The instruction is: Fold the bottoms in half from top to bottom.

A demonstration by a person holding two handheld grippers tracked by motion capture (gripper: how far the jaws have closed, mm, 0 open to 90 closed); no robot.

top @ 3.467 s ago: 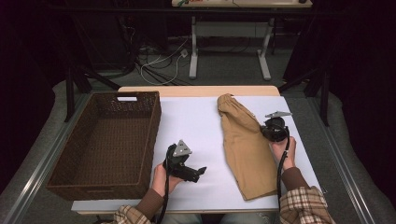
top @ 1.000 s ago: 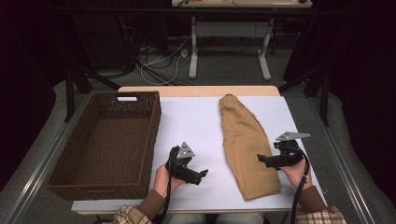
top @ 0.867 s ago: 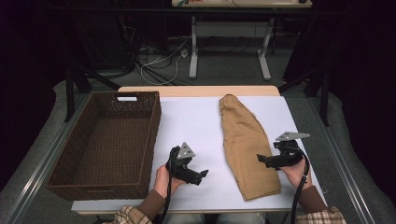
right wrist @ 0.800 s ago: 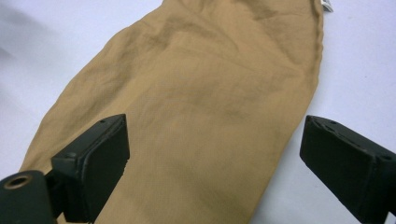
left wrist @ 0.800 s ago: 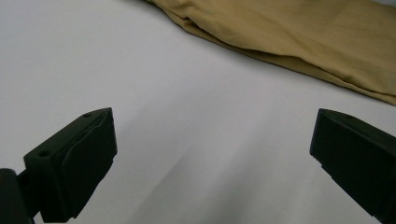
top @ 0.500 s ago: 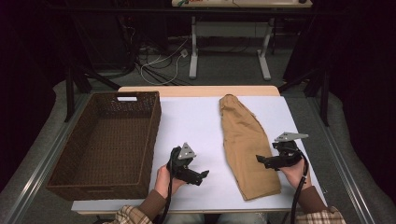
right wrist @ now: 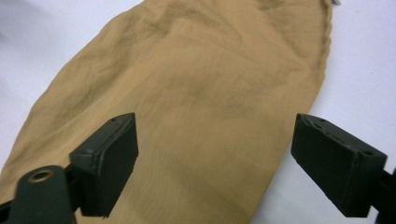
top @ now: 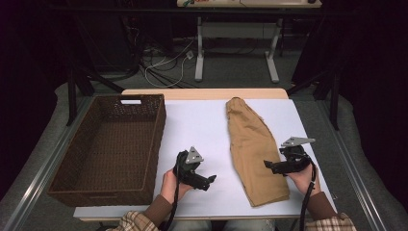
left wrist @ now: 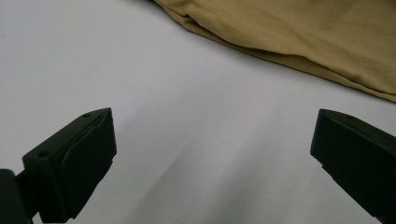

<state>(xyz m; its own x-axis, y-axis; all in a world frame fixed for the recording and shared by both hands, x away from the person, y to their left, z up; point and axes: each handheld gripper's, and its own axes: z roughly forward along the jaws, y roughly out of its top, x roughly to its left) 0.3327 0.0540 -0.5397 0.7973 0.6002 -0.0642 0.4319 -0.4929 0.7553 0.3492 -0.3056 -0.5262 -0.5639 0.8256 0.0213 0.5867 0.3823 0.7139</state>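
Tan cloth (top: 252,149) lies flat, lengthwise on the white worktop (top: 202,120), right of centre. Right claw (top: 269,166) hovers over its near right edge, jaws spread but just been closing, nothing pinched. Left claw (top: 209,180) sits near the cloth's left side, spread wide, empty. Wicker basket (top: 67,185) at far left.

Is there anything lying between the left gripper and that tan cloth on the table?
Nothing visible does. Bare white table lies between the open left gripper and the tan cloth; the wicker basket sits on its other side.
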